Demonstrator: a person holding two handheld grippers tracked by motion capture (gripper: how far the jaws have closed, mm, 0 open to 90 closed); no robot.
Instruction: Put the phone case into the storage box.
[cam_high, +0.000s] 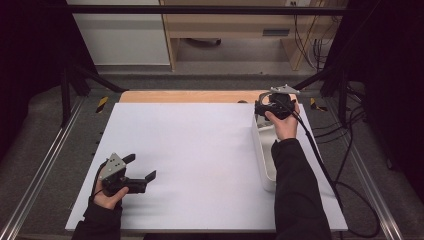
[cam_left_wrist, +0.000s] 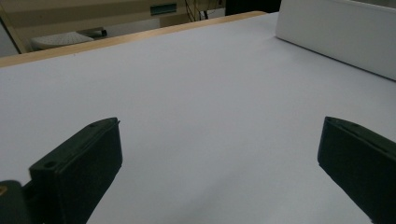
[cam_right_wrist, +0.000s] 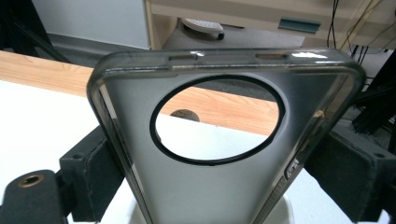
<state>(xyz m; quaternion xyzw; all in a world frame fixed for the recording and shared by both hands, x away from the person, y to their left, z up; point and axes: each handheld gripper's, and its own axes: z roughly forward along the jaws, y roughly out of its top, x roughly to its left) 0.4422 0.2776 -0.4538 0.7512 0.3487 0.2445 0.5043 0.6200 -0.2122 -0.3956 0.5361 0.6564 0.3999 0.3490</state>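
Observation:
A translucent grey phone case (cam_right_wrist: 205, 116) with a large round camera hole is clamped by its side edges between the jaws of my right gripper (cam_right_wrist: 219, 184). In the high view my right gripper (cam_high: 270, 106) hovers at the far right of the white board, over the far end of a long white tray (cam_high: 263, 155). My left gripper (cam_high: 140, 168) rests near the board's front left, open, its jaws pointing right. From the left gripper view, my left gripper (cam_left_wrist: 219, 163) has its jaws spread wide with bare white board between them.
The white board (cam_high: 200, 150) covers a wooden table whose far edge (cam_high: 190, 96) shows behind it. The tray's white wall (cam_left_wrist: 336, 37) rises at the upper right of the left gripper view. Metal rails and black cables (cam_high: 345, 175) run along the right side.

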